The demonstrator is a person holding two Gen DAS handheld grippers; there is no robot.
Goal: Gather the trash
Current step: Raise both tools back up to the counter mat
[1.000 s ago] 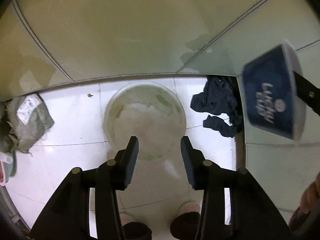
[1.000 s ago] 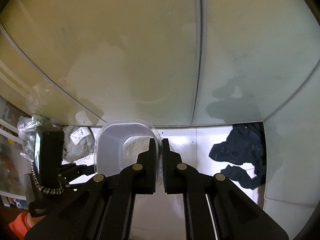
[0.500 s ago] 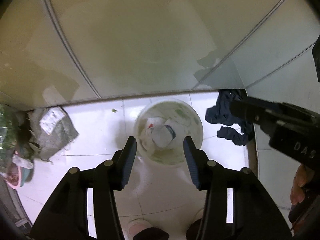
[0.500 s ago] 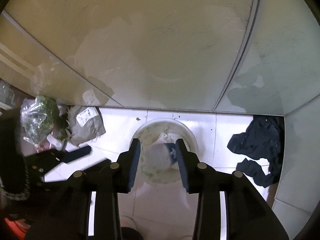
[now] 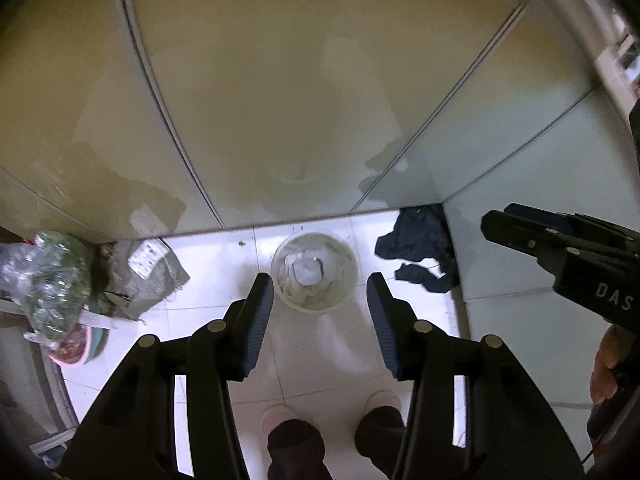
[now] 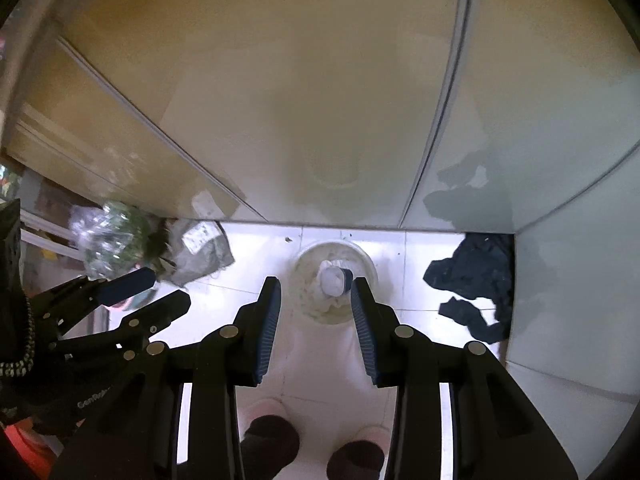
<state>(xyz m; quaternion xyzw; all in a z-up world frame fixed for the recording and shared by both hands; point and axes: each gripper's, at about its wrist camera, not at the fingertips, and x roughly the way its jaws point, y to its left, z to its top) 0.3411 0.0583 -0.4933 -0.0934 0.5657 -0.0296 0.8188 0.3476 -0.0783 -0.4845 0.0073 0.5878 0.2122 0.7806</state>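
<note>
- Looking down through the left wrist view, the left gripper [image 5: 320, 316] is being held high above the white tiled floor [image 5: 224, 264], its jaws parted with nothing between them; they have just been opening a little.
- A pale round trash bin [image 5: 314, 276] is being seen on the floor just beyond the fingertips, close to the glossy wall panels [image 5: 280, 100], with crumpled white trash and a blue-rimmed cup [image 5: 308, 268] lying inside it.
- A dark blue cloth [image 5: 420, 252] is lying crumpled in the corner to the right of the bin, and a grey bag with a white label [image 5: 148, 268] and a clear bag of greens [image 5: 48, 276] are lying well to the left.
- The right gripper [image 5: 560, 248] is being shown at the right edge, with a hand [image 5: 608, 364] below it.
- Through the right wrist view, the right gripper [image 6: 316, 320] is being held over the same bin [image 6: 336, 280], its jaws released and empty, having just been opening; the cup [image 6: 334, 278] is lying in the bin between and beyond them.
- The left gripper [image 6: 136, 292] is being seen at the left, jaws parted, and the person's two slippered feet [image 6: 264, 408] are standing at the bottom.
</note>
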